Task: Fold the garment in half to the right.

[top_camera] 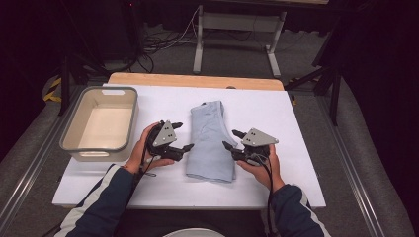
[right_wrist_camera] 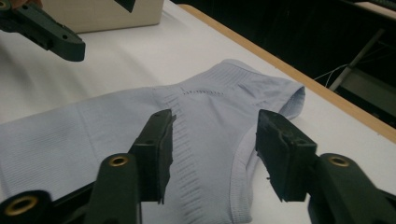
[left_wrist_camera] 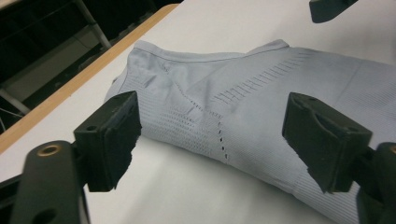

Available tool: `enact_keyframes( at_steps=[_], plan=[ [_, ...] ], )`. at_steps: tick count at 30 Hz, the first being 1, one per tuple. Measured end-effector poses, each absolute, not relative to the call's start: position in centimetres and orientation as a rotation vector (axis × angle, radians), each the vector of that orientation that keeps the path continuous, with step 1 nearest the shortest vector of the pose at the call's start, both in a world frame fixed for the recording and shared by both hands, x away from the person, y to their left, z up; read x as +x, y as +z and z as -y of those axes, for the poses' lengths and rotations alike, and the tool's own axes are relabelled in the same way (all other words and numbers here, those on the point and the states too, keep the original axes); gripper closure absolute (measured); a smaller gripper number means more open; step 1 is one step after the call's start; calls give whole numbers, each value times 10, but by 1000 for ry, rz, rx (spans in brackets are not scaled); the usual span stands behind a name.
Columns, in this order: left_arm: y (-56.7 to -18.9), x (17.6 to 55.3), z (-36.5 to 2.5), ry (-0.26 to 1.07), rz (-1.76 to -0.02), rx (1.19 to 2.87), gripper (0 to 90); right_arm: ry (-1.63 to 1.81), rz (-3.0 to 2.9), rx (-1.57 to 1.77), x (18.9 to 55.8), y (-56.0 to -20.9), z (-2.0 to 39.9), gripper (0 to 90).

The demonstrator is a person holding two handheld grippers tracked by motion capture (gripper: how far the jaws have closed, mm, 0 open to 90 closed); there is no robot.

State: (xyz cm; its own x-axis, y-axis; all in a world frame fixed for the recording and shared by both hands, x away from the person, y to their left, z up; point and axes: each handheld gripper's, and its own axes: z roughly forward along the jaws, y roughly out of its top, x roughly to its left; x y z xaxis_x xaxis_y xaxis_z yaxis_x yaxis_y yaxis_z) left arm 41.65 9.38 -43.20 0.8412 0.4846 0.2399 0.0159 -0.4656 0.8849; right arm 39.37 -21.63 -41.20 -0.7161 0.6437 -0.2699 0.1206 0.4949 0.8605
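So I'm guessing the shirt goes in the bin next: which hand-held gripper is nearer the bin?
Left. The left hand-held gripper sits between the bin and the folded shirt, open. The right hand-held gripper is on the shirt's far side, also open.

A folded garment [top_camera: 211, 140] lay on the table [top_camera: 296, 148], about in the middle of it. A bin [top_camera: 101, 123] stood on the table to the left of the garment, well apart from it. The left gripper [top_camera: 180, 136] was between the bin and the garment, and the right gripper [top_camera: 232, 139] was at the garment's right edge.
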Motion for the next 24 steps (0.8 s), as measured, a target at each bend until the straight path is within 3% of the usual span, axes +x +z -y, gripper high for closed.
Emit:
enact_keyframes(
  at_steps=[11,18,24],
  plan=[
    [-432,400,-105,600,-373,1974,119,1190,-2138,566,382,-414,217,246],
    [-431,390,-117,600,-379,1938,95,1189,-2120,560,374,-416,220,165],
    [-436,385,-123,613,-390,1951,94,1161,-2080,564,371,-421,227,153]
  ],
)
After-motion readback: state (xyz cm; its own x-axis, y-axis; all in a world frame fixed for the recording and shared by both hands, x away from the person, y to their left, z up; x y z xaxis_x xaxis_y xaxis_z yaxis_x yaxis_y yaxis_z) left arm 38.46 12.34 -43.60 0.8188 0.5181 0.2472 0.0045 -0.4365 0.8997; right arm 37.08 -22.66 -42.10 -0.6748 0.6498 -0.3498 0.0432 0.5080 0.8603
